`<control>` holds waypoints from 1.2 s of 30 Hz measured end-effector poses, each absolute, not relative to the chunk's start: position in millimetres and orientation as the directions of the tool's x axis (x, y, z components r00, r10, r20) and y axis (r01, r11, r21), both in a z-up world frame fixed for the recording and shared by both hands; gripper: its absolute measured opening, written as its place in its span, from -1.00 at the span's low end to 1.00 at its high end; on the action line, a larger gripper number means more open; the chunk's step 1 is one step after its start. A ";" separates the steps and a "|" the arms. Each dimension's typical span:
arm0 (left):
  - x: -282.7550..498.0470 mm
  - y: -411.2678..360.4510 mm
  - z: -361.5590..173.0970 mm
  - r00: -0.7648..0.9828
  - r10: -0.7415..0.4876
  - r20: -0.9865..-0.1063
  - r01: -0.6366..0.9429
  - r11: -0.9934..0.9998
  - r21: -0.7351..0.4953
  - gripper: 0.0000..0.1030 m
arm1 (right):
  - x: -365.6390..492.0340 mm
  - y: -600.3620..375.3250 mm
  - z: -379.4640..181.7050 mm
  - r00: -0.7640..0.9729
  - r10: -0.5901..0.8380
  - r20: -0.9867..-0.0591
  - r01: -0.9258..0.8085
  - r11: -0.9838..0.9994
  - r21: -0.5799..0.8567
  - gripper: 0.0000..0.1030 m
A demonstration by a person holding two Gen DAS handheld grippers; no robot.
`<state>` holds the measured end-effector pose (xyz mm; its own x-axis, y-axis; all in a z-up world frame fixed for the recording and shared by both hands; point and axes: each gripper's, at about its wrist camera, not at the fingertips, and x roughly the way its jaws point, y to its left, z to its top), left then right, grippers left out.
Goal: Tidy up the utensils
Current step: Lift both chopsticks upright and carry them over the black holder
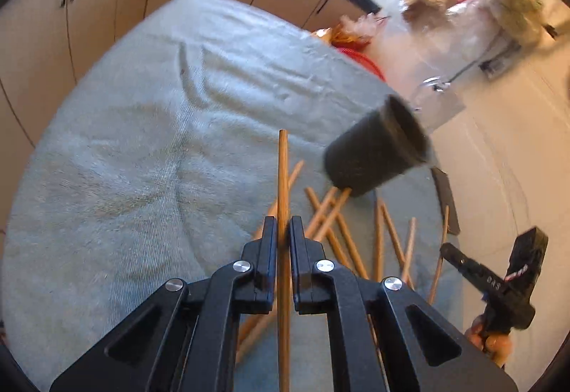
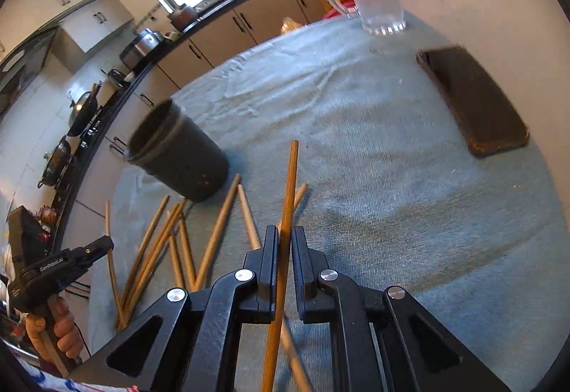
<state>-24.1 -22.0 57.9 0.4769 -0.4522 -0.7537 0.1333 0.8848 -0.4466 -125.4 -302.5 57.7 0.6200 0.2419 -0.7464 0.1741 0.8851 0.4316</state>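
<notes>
Pinching one chopstick [image 1: 283, 178] each, left claw [image 1: 283, 224] and right claw [image 2: 285, 235] hover near the black holder [image 2: 181, 156]; right's chopstick [image 2: 288, 192].

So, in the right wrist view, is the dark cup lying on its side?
No, the dark cup stands upright on the blue cloth, open mouth up.

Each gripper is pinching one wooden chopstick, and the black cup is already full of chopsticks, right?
Not quite. The black cup looks empty in the right wrist view; the other chopsticks lie on the cloth. Each does pinch one: left gripper on its chopstick, right gripper on its chopstick.
</notes>
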 end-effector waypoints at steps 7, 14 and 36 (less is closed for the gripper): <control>-75.2 -26.4 107.2 0.610 -0.449 -0.652 0.234 0.889 -0.394 -0.88 | -151.1 -294.0 85.8 0.679 0.227 -0.698 0.119 0.904 0.410 -0.85; -115.8 -39.4 138.5 0.708 -0.426 -0.563 0.302 0.903 -0.305 -0.88 | -179.9 -279.0 111.8 0.730 0.226 -0.646 0.052 0.923 0.382 -0.85; -145.5 -52.1 181.6 0.763 -0.459 -0.455 0.376 0.888 -0.266 -0.88 | -213.6 -247.6 169.7 0.806 0.261 -0.532 -0.095 0.943 0.319 -0.86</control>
